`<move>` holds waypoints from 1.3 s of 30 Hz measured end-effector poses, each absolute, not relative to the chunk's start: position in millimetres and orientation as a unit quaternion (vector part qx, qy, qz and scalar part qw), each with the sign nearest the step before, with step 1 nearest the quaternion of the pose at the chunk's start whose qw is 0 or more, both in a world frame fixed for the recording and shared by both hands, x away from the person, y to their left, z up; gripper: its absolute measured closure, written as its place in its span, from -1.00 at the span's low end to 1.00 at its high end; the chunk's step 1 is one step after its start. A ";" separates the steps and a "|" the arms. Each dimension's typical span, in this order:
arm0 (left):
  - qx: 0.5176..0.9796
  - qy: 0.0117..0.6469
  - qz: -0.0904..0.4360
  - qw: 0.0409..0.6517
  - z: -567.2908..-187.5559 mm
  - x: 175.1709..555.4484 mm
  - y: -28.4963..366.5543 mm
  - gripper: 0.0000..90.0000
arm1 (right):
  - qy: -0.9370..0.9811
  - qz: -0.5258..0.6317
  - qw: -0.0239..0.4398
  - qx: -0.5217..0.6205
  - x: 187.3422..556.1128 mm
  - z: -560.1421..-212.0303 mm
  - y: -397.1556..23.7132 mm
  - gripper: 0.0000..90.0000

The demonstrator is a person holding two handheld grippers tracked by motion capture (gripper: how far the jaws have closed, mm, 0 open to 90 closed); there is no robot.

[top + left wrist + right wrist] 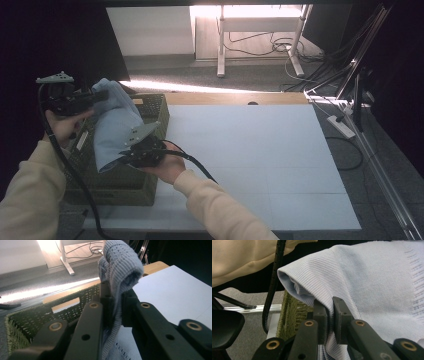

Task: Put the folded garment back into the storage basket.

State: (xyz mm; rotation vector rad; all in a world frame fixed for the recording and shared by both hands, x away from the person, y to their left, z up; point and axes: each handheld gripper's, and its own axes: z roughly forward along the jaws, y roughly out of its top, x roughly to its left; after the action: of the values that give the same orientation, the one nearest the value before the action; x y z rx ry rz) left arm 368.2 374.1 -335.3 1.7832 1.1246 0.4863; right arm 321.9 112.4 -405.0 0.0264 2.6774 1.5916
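A person at a white tabletop lifts a pale blue ribbed knit garment above an olive-green woven basket at the tabletop's left edge. The left hand-held gripper is clamped on a bunched fold at the garment's upper, far end; in the left gripper view the knit rises from between the two black jaws. The right hand-held gripper pinches the lower, nearer edge, the cloth draped over its closed jaws. The garment hangs between the two grips, its long axis running from far to near over the basket's open top, with the clear tabletop lying to its right. Both hands sit about equally close to that open space, the right slightly nearer. The garment's lower part and the basket's contents are hidden behind cloth and hands.
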 end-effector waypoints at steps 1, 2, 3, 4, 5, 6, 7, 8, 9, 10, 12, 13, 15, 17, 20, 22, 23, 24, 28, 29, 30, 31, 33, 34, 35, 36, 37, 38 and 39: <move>0.728 0.460 0.198 0.468 -336.0 368.5 374.5 0.83 | 0.860 0.509 0.013 0.008 321.7 -405.1 113.2 0.82; 0.728 0.460 0.198 0.467 -336.8 368.8 374.7 0.83 | 0.860 0.510 0.013 0.007 321.8 -405.5 114.2 0.82; 0.729 0.461 0.197 0.466 -337.6 369.0 375.0 0.83 | 0.861 0.509 0.012 0.007 321.5 -405.9 114.8 0.82; 0.729 0.462 0.197 0.466 -338.5 369.2 374.9 0.83 | 0.861 0.509 0.012 0.007 321.3 -406.4 115.2 0.82; 0.728 0.462 0.198 0.466 -339.5 369.2 374.8 0.83 | 0.862 0.507 0.011 0.008 321.1 -407.0 115.4 0.82; 0.729 0.461 0.200 0.465 -340.3 369.1 374.7 0.83 | 0.862 0.507 0.009 0.008 321.2 -408.1 115.8 0.82; 0.729 0.460 0.199 0.467 -341.2 369.2 374.4 0.83 | 0.863 0.505 0.009 0.006 321.5 -409.2 116.0 0.82; 0.729 0.460 0.199 0.467 -342.0 369.4 374.1 0.83 | 0.863 0.505 0.007 0.007 321.8 -410.4 116.2 0.82; 0.729 0.460 0.198 0.466 -342.8 369.8 373.8 0.83 | 0.864 0.503 0.006 0.008 322.1 -411.3 116.4 0.82; 0.729 0.460 0.198 0.466 -343.8 370.5 373.5 0.83 | 0.864 0.503 0.005 0.009 322.5 -412.1 116.7 0.82; 0.730 0.461 0.196 0.464 -345.4 371.7 373.0 0.83 | 0.865 0.502 0.004 0.009 323.2 -413.3 117.5 0.82; 0.731 0.462 0.194 0.463 -346.4 372.4 372.6 0.83 | 0.865 0.502 0.003 0.010 323.6 -413.8 118.0 0.82; 0.733 0.462 0.193 0.460 -348.6 373.7 372.0 0.83 | 0.865 0.502 0.001 0.010 324.1 -415.2 119.0 0.82; 0.733 0.463 0.190 0.460 -351.6 374.5 371.4 0.83 | 0.866 0.500 -0.001 0.010 324.9 -416.6 119.7 0.82; 0.736 0.464 0.186 0.456 -357.2 376.4 368.7 0.83 | 0.867 0.499 -0.006 0.014 326.6 -419.3 120.4 0.82; 0.737 0.467 0.182 0.454 -360.7 378.5 367.3 0.83 | 0.868 0.496 -0.010 0.016 328.0 -421.5 121.1 0.82; 0.737 0.467 0.182 0.454 -361.6 379.3 367.0 0.83 | 0.870 0.493 -0.010 0.017 328.4 -422.8 121.7 0.82; 0.737 0.468 0.180 0.453 -362.7 380.4 366.4 0.83 | 0.870 0.492 -0.010 0.017 328.5 -423.5 122.1 0.82; 0.741 0.468 0.178 0.446 -365.7 383.9 363.5 0.83 | 0.873 0.487 -0.013 0.019 329.6 -425.9 123.5 0.82; 0.744 0.467 0.177 0.443 -366.6 385.0 362.2 0.83 | 0.874 0.486 -0.012 0.019 330.0 -426.3 123.6 0.82; 0.745 0.468 0.178 0.442 -367.1 385.5 361.4 0.83 | 0.875 0.483 -0.012 0.019 330.7 -427.3 124.0 0.82; 0.745 0.469 0.176 0.441 -367.9 386.3 360.5 0.83 | 0.876 0.482 -0.011 0.020 330.7 -428.1 124.3 0.82; 0.746 0.469 0.176 0.439 -368.8 387.8 359.9 0.83 | 0.877 0.480 -0.007 0.020 331.2 -430.2 125.3 0.82; 0.746 0.470 0.176 0.438 -369.2 388.8 359.5 0.83 | 0.877 0.479 -0.008 0.020 331.6 -431.2 126.1 0.82; 0.747 0.471 0.177 0.435 -369.7 390.0 359.1 0.83 | 0.878 0.478 -0.008 0.021 332.2 -432.0 126.7 0.82; 0.747 0.471 0.178 0.433 -370.1 390.7 358.9 0.83 | 0.878 0.479 -0.009 0.022 333.0 -433.3 127.8 0.82; 0.748 0.472 0.177 0.431 -370.7 391.6 358.9 0.83 | 0.878 0.479 -0.011 0.022 333.4 -434.0 128.5 0.82; 0.748 0.473 0.177 0.430 -371.6 392.6 359.1 0.83 | 0.878 0.478 -0.010 0.024 333.9 -435.0 129.3 0.82; 0.748 0.474 0.177 0.430 -372.3 393.2 359.4 0.83 | 0.879 0.477 -0.010 0.024 334.6 -436.3 130.4 0.82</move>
State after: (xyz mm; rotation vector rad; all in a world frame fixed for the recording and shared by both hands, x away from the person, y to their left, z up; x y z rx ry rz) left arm 393.2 359.4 -372.3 1.8674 1.1821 0.4407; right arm 334.6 130.4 -436.3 0.0751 2.7787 1.5076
